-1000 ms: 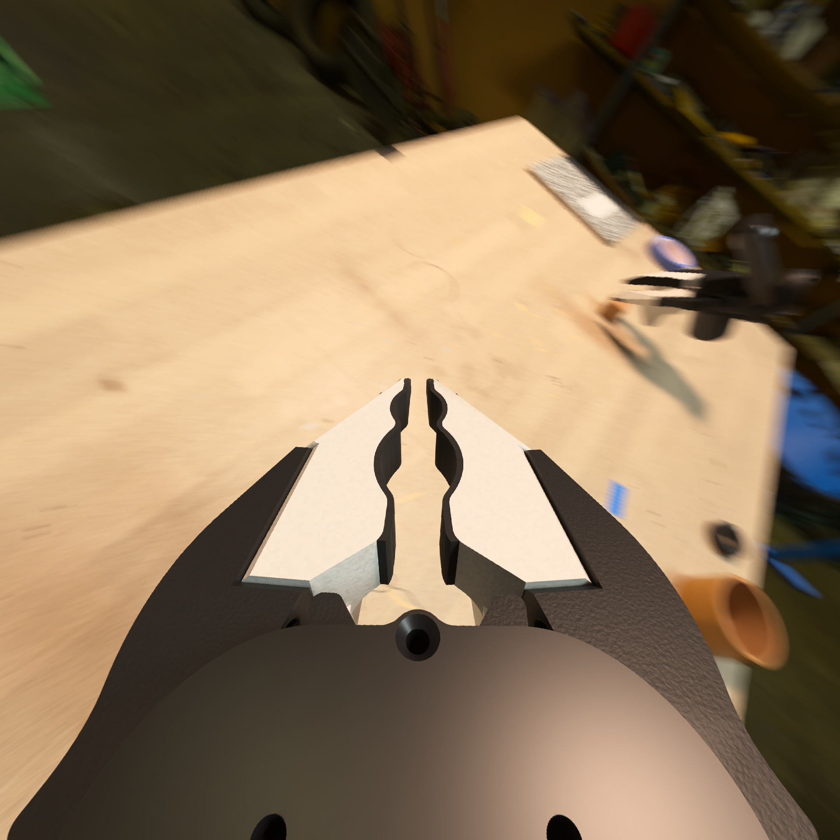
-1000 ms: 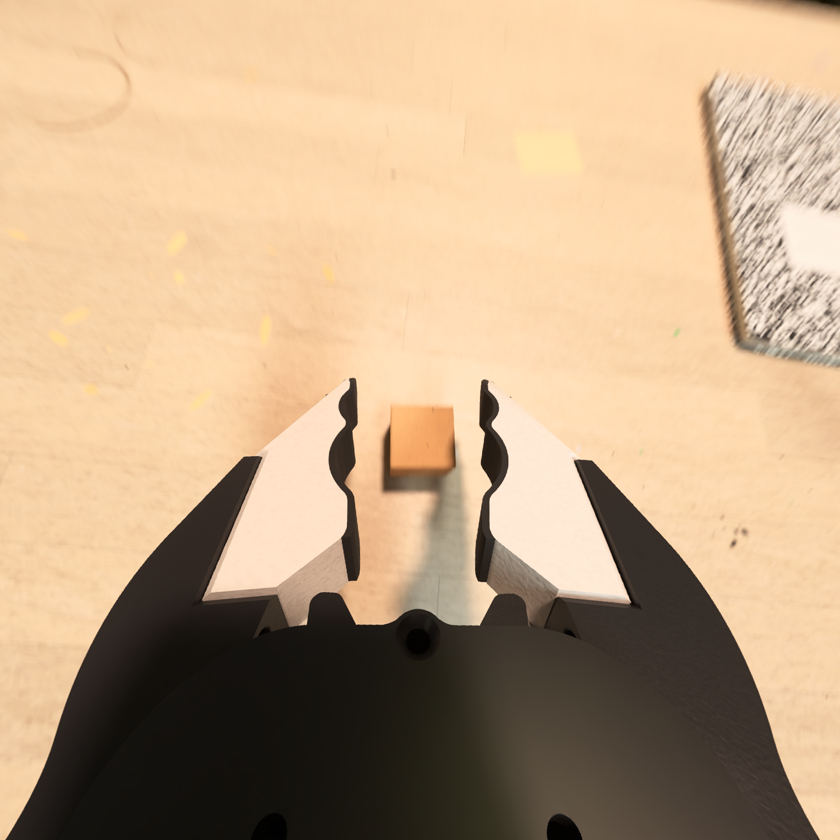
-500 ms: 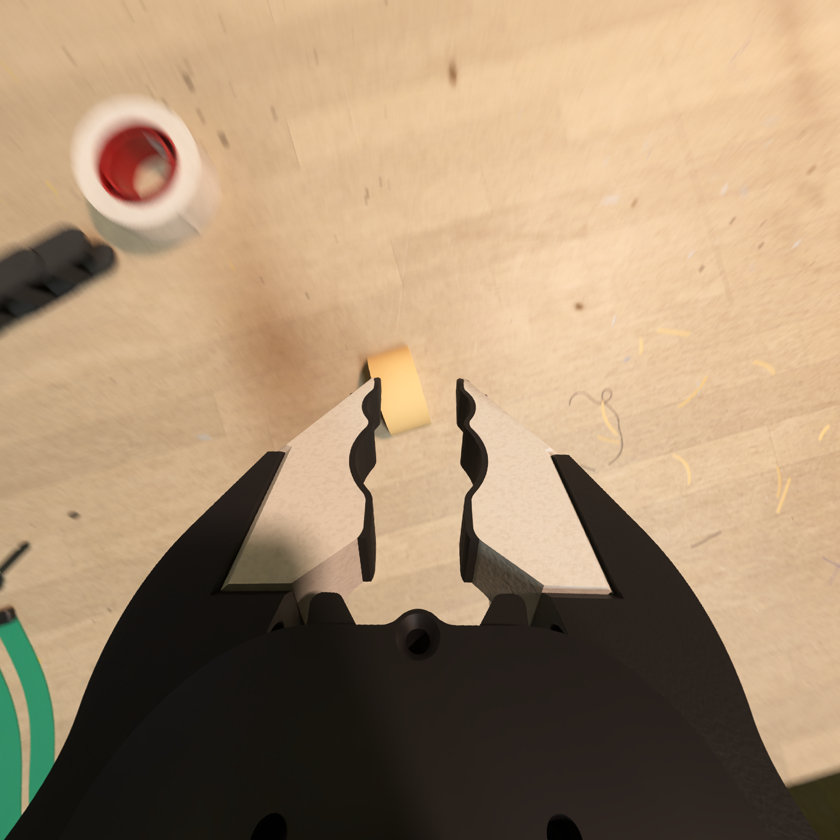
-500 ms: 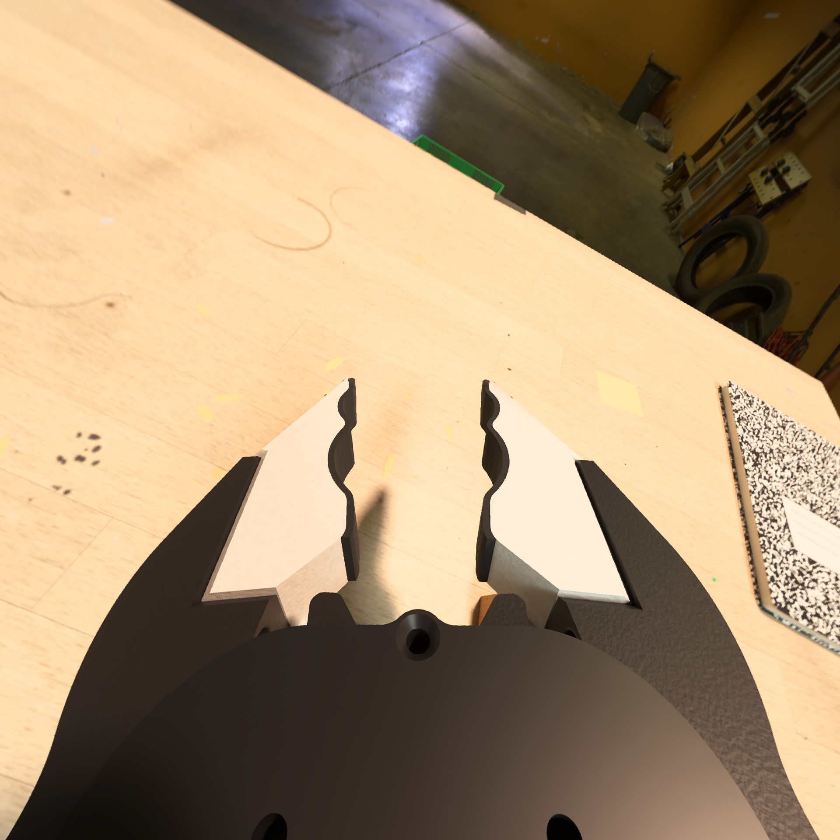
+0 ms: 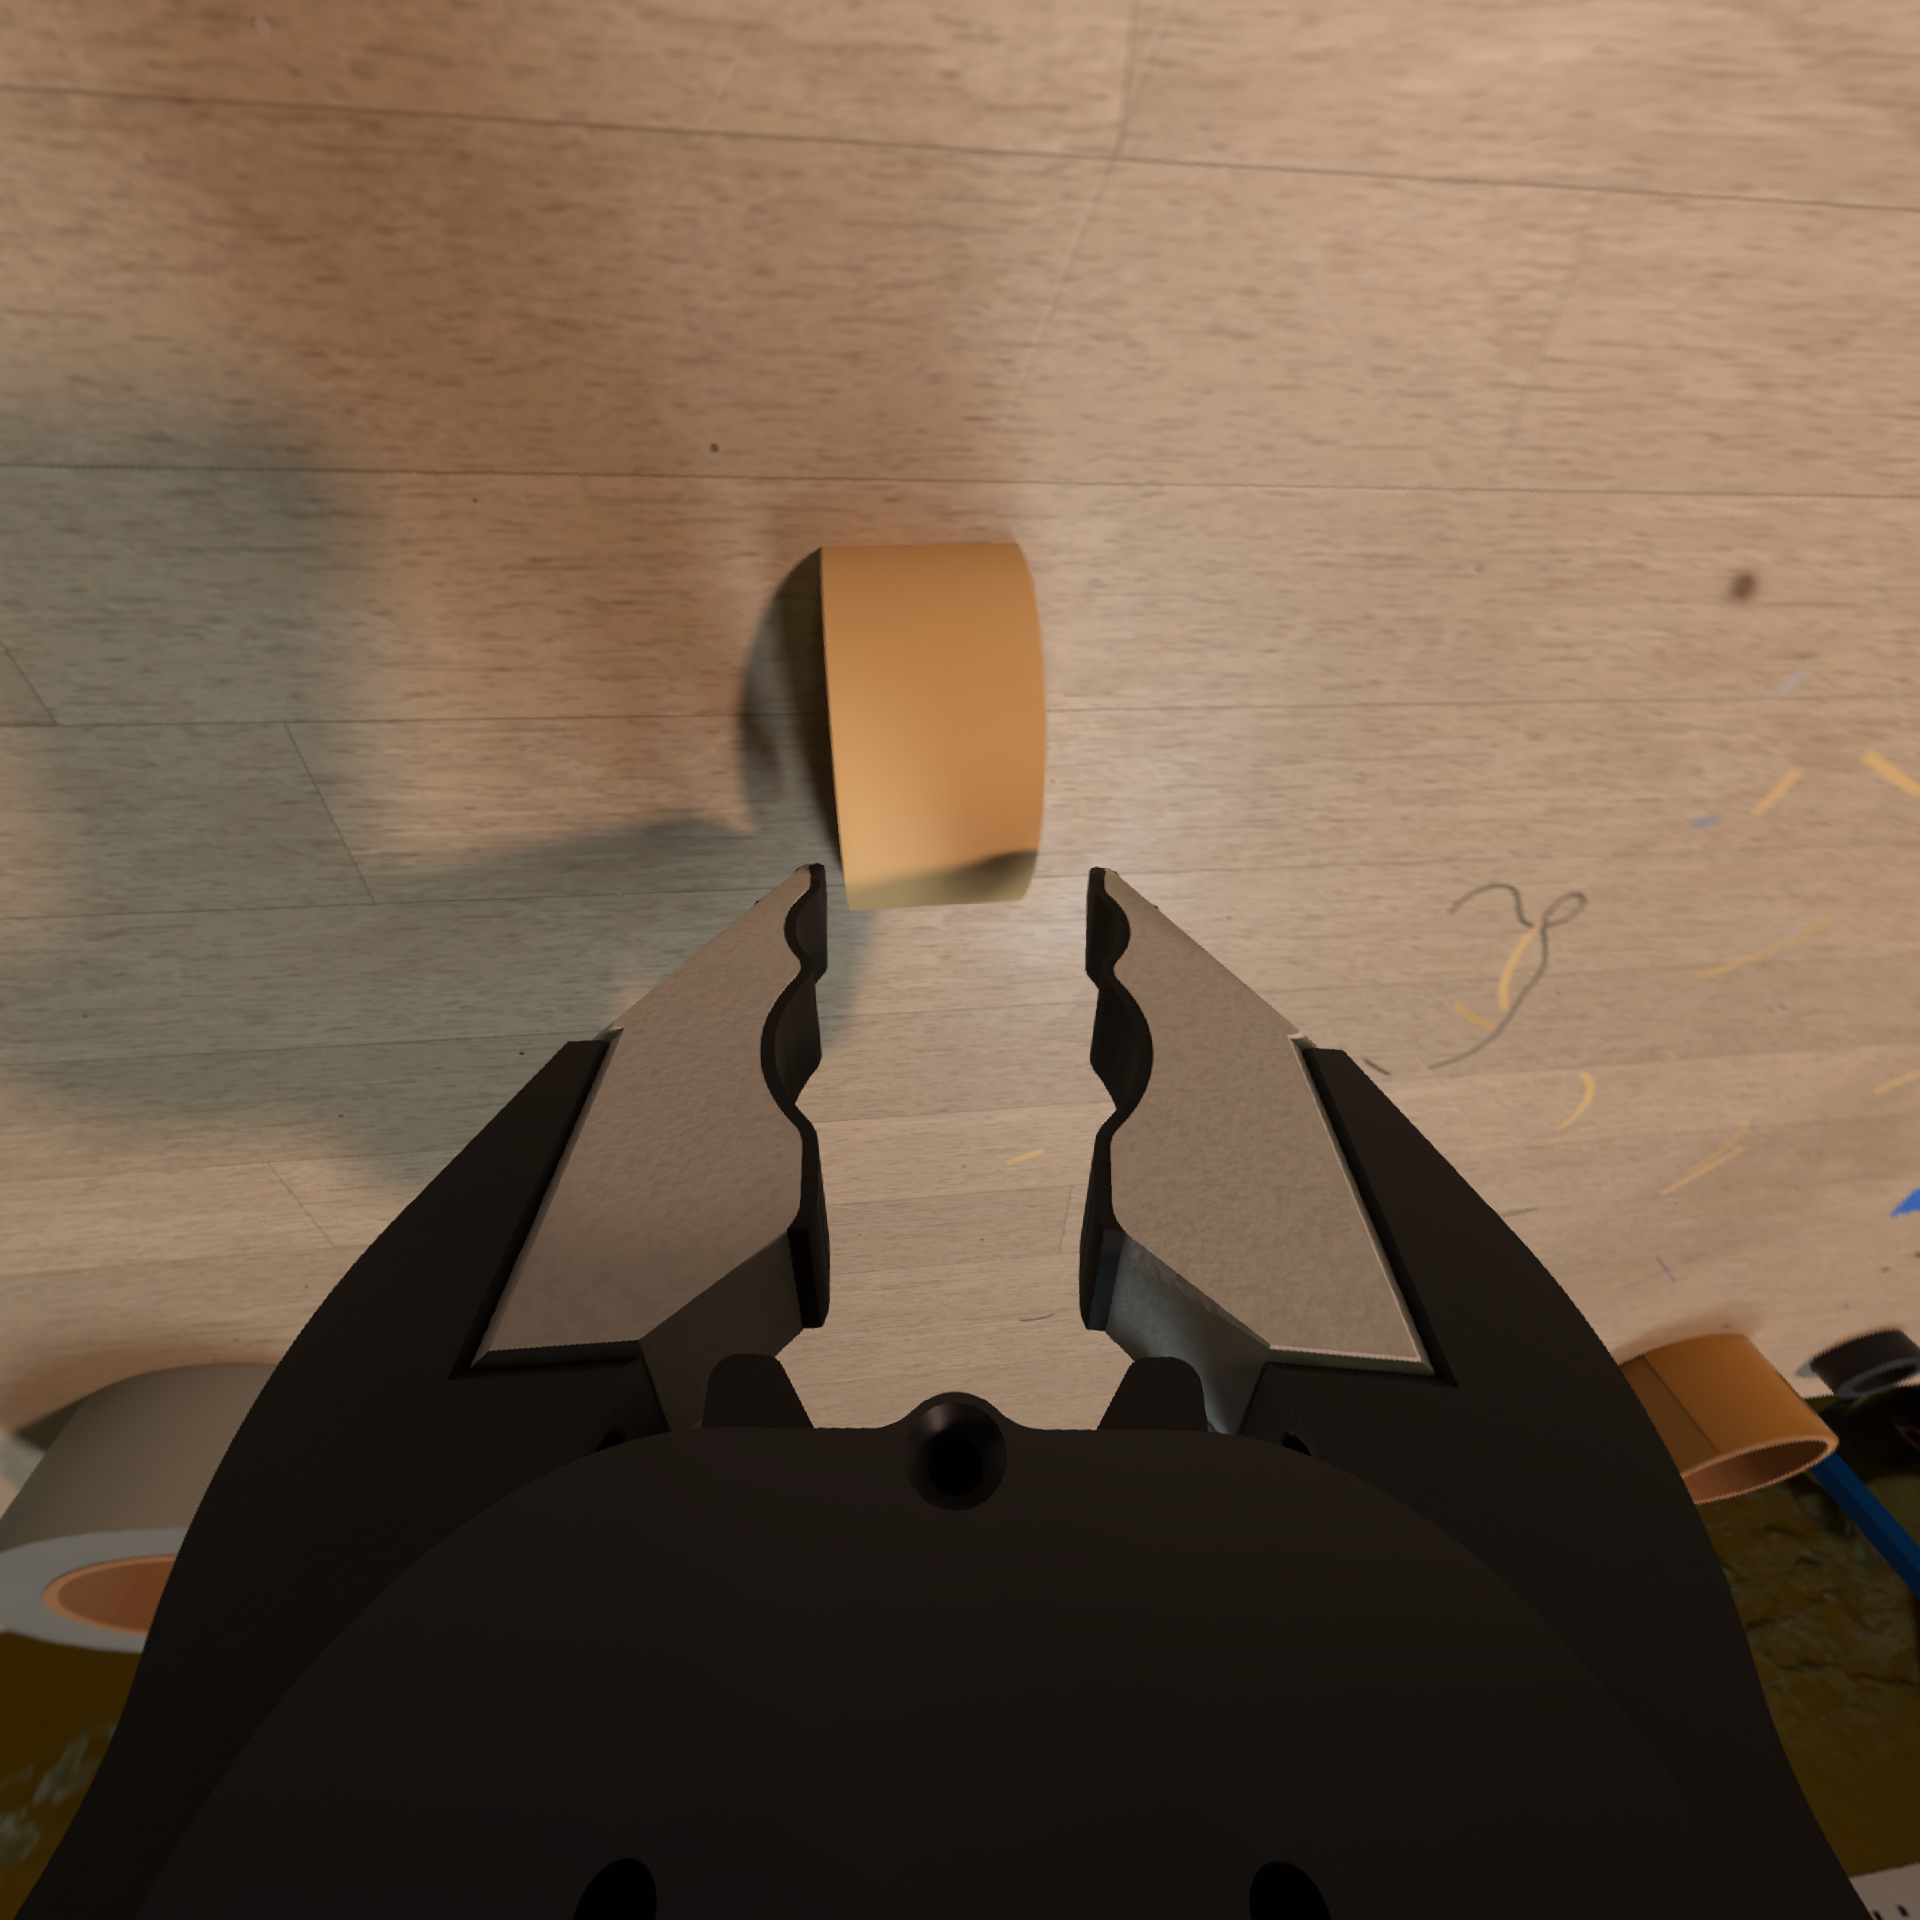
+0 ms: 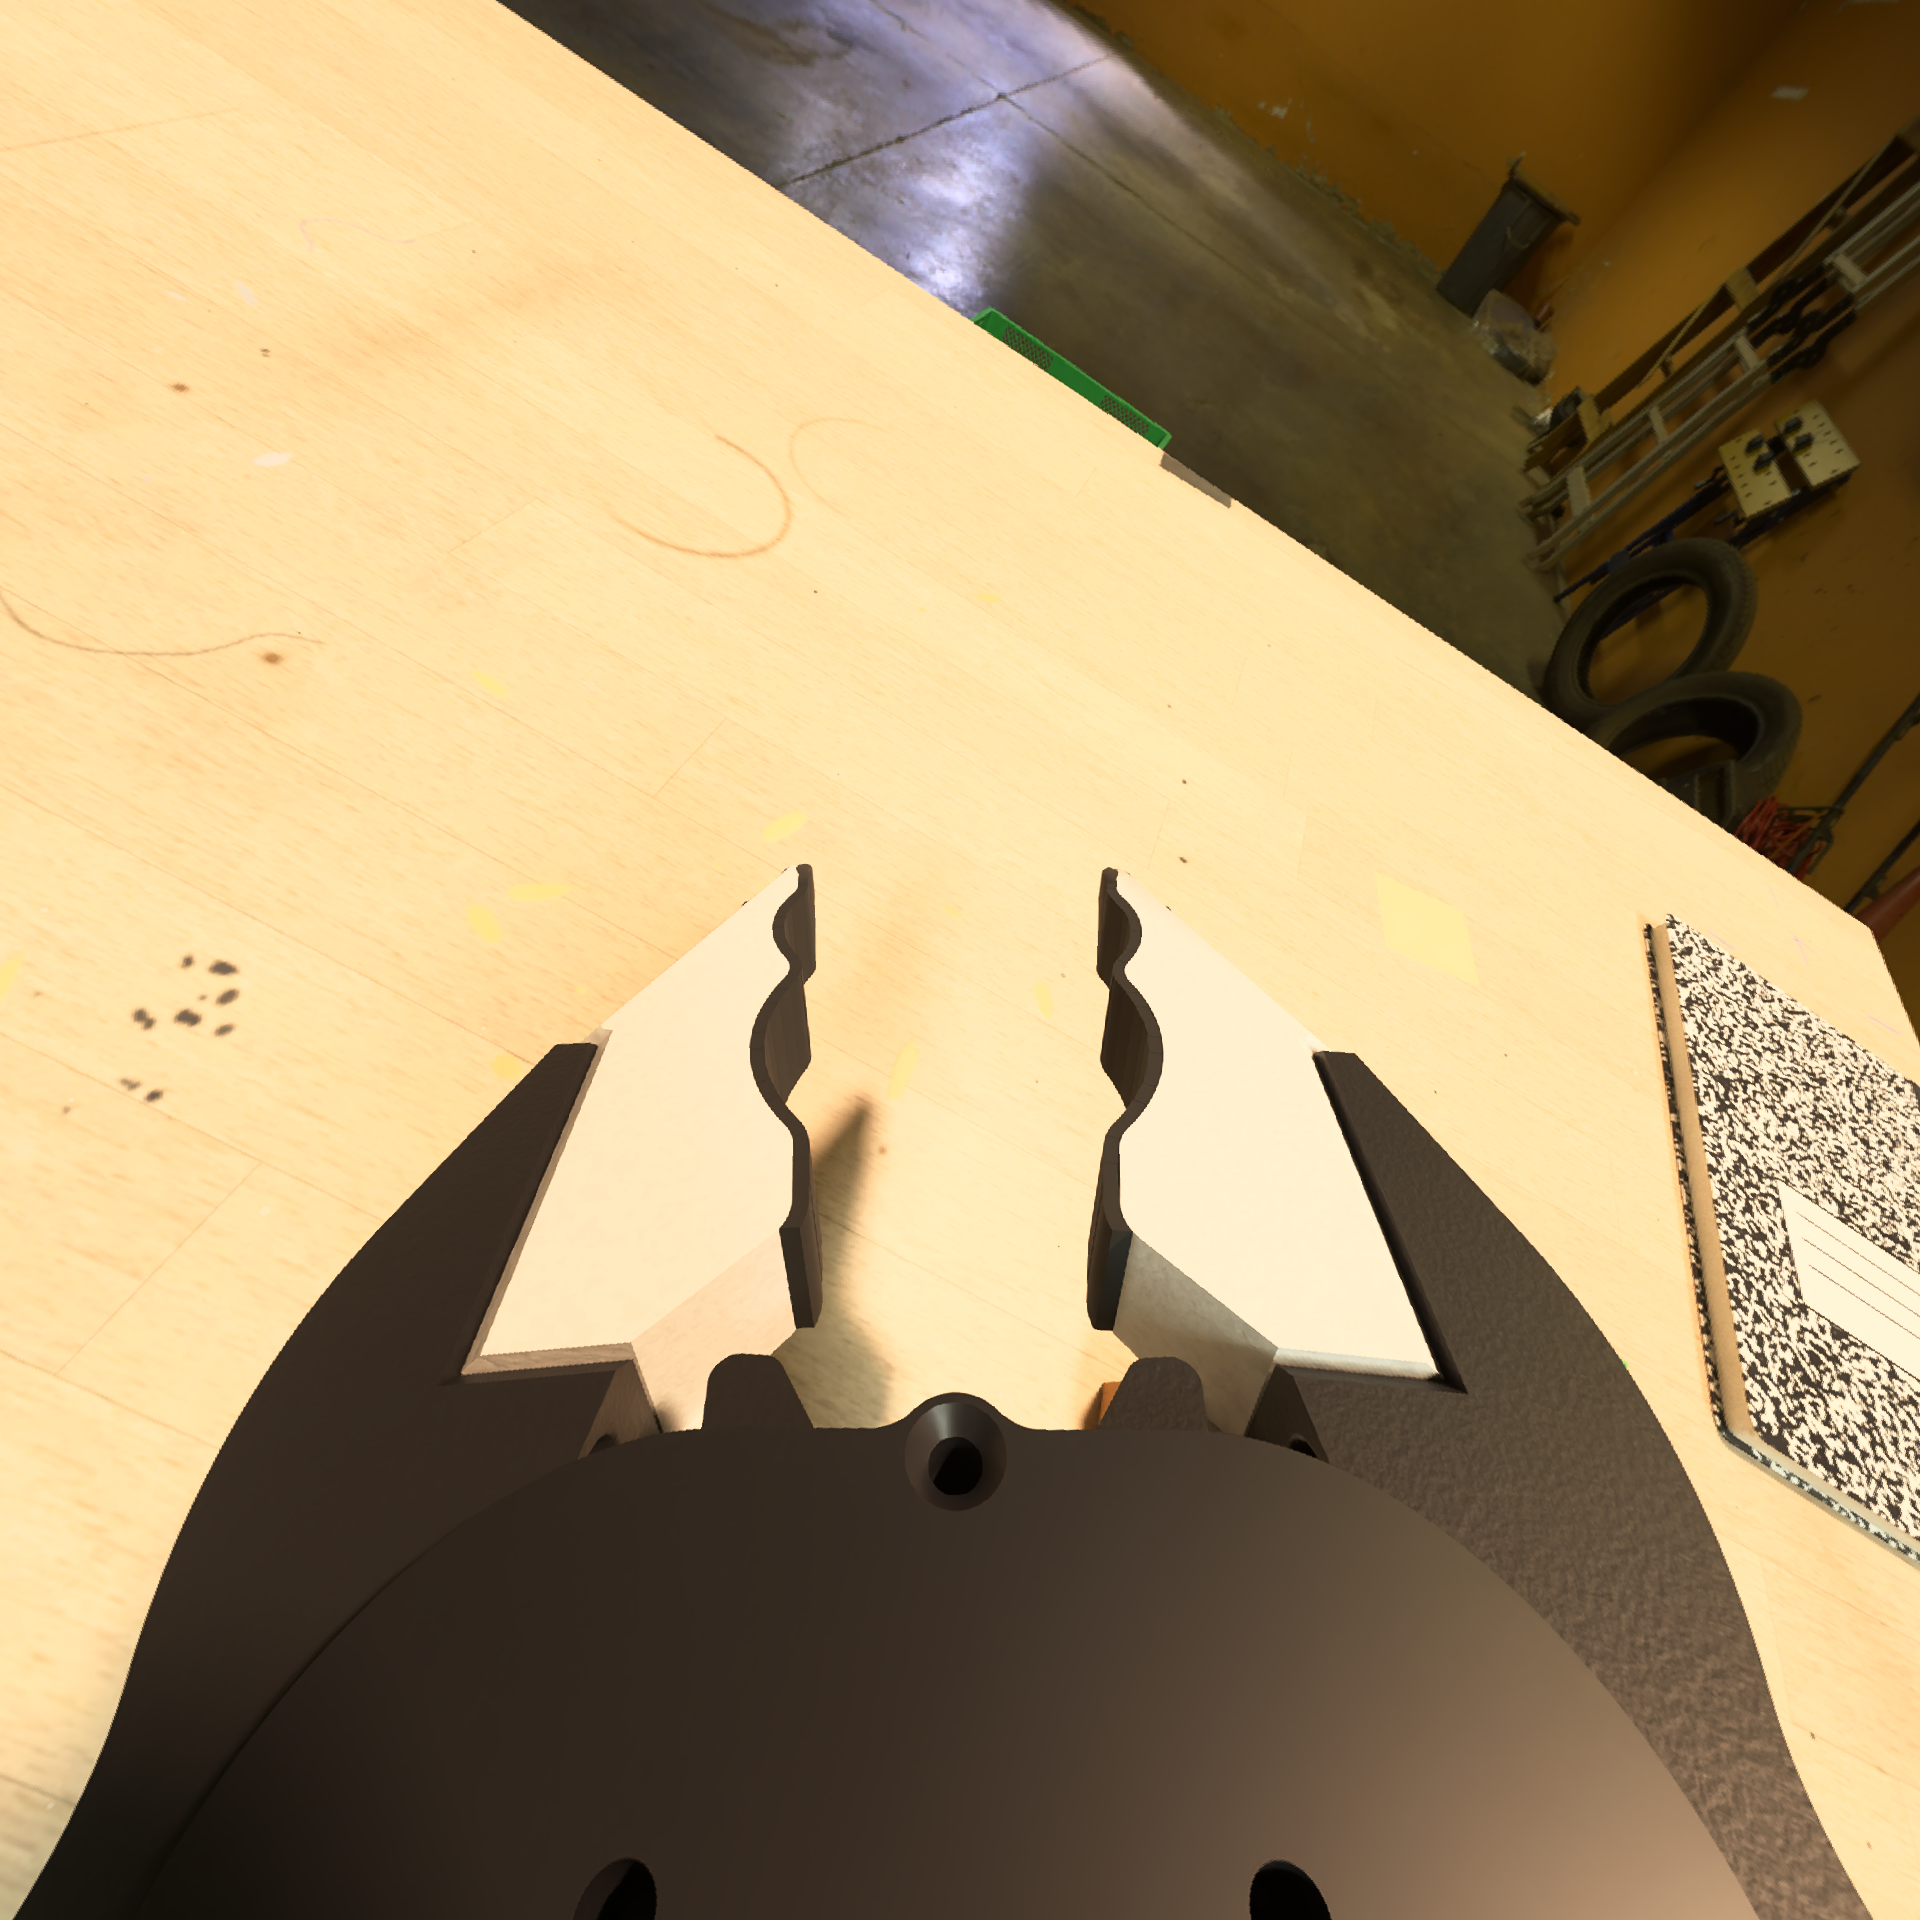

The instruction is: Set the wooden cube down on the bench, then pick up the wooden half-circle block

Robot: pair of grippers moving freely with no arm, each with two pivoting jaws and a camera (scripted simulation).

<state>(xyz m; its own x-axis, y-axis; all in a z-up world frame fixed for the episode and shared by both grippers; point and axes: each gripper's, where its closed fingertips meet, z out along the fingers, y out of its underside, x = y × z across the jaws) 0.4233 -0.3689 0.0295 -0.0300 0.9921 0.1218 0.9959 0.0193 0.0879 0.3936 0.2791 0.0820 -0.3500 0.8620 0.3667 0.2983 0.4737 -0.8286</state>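
The wooden half-circle block (image 5: 932,717) lies on the bench (image 5: 1351,364) with its curved orange face up. My left gripper (image 5: 954,883) is open and empty, hovering over the bench, with its fingertips just short of the block's near end and the gap lined up with it. My right gripper (image 6: 954,883) is open and empty above the bench (image 6: 416,520). Only a thin orange sliver of the wooden cube (image 6: 1108,1405) shows at the base of its right finger; the rest is hidden behind the gripper body.
In the left wrist view a grey tape roll (image 5: 94,1527) sits at lower left, a brown tape roll (image 5: 1730,1429) and a black ring (image 5: 1870,1371) at lower right by the bench edge. In the right wrist view a speckled notebook (image 6: 1808,1195) lies at right; the far bench edge runs diagonally.
My left gripper has swung down over the bench, opened wider and closed in on the half-circle block. My right gripper has lifted and tilted away from the cube left on the bench.
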